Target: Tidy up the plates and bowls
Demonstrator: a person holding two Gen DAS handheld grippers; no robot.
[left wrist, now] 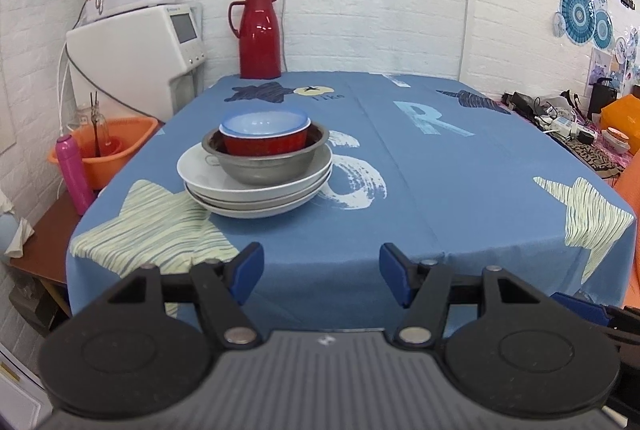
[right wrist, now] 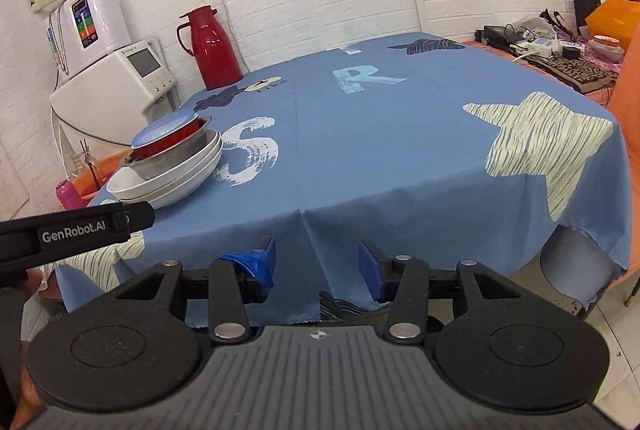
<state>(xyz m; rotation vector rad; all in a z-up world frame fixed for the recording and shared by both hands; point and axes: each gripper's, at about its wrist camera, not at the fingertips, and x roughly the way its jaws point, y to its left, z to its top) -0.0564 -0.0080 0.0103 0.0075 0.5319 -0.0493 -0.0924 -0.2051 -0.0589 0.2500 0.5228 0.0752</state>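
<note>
one stack of dishes near the table's left edge: white plates at the bottom, then a metal bowl, a red bowl and a pale blue bowl nested on top. left gripper spread wide, holding nothing, short of the near edge. right gripper likewise parted and bare, well apart from the stack. red thermos upright by the wall.

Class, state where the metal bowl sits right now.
Left of centre in the left wrist view, the metal bowl rests on the stacked white plates, holding the red bowl.
</note>
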